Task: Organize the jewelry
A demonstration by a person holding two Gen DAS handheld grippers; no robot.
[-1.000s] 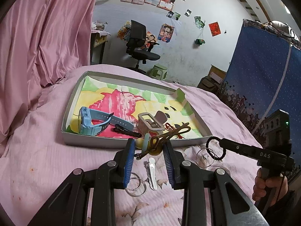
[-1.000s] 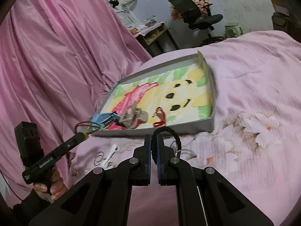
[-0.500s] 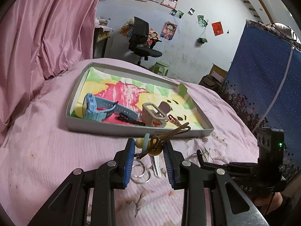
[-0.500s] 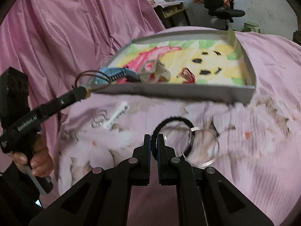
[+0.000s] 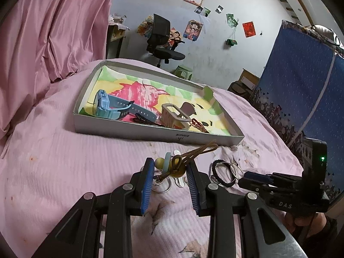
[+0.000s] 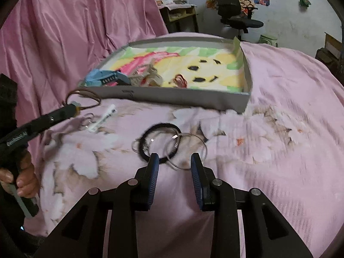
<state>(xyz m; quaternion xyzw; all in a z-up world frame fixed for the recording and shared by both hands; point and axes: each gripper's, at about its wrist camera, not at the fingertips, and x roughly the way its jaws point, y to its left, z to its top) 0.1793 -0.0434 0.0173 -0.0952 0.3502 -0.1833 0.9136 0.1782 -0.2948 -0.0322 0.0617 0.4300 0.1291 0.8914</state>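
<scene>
My left gripper is shut on a beaded cord bracelet with yellow beads and a brown cord loop, held above the bed in front of the grey tray. My right gripper is open just above a black hair tie and thin silver bangles that lie on the pink bedsheet. The tray holds a blue watch, a beige clip, a black hair clip and a red bracelet. The tray also shows in the right wrist view.
A white hair clip and silver rings lie on the sheet left of the hair tie. A pink curtain hangs on the left. A blue panel stands on the right. An office chair stands behind the bed.
My right gripper has opened and let the black hair tie drop onto the sheet beside the silver bangles. My left gripper still holds the beaded bracelet and has drawn back a little from the tray.
</scene>
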